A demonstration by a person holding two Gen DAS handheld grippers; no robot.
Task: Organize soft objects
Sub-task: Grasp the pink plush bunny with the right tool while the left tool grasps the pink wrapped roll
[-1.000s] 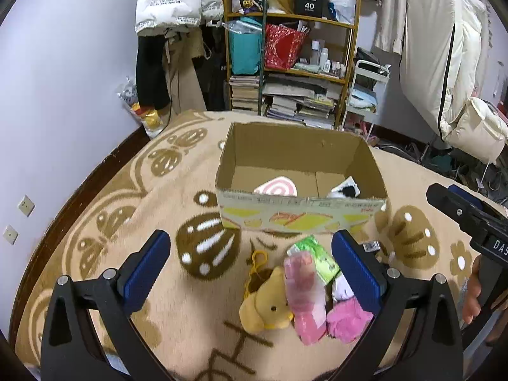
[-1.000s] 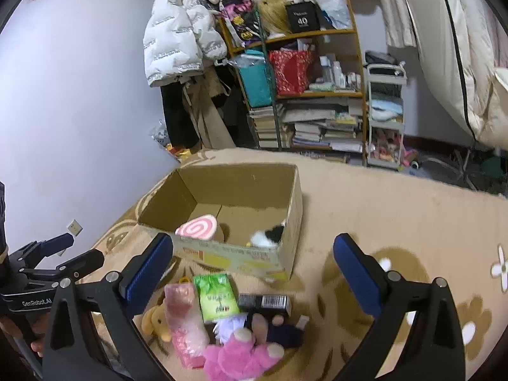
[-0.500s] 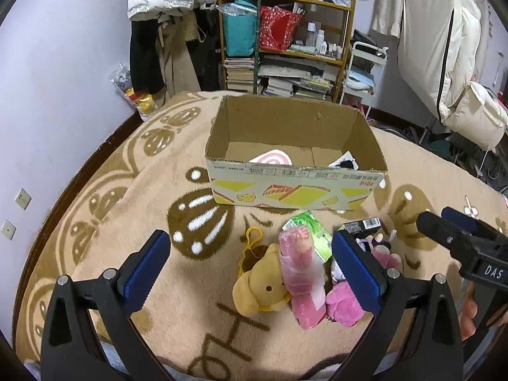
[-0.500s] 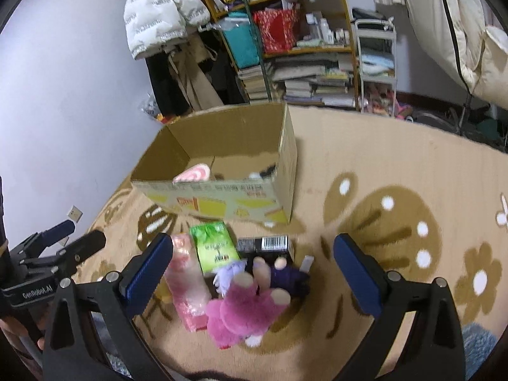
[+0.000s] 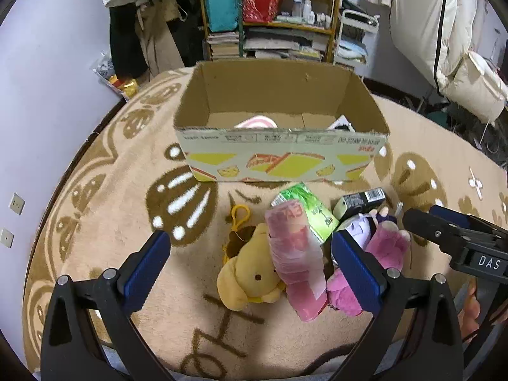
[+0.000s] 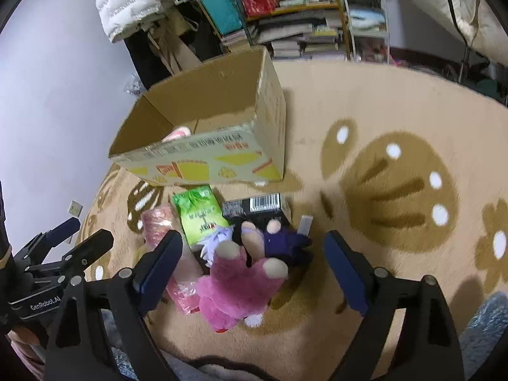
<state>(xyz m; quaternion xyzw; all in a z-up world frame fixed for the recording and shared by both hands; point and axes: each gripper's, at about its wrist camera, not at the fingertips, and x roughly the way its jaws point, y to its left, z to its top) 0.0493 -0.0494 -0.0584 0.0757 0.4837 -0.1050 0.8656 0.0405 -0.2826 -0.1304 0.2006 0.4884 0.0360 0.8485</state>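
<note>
Left wrist view: left gripper (image 5: 250, 262) spread wide, empty, low in frame above yellow plush bear (image 5: 250, 273) and pink wrapped pack (image 5: 295, 260); cardboard box (image 5: 282, 155) at centre, upper half; right gripper (image 5: 444, 231) at right edge.

Right wrist view: right gripper (image 6: 252, 265) spread wide, empty, over pink plush toy (image 6: 241, 282) at lower centre; green packet (image 6: 200, 216) just below cardboard box (image 6: 222, 158).

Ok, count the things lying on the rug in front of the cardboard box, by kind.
Plush toys: 3 (yellow toy, pink toy, purple toy)
Packets: 2 (pink packet, green packet)
Black carton: 1
Pale strip: 1
Total: 7
</note>
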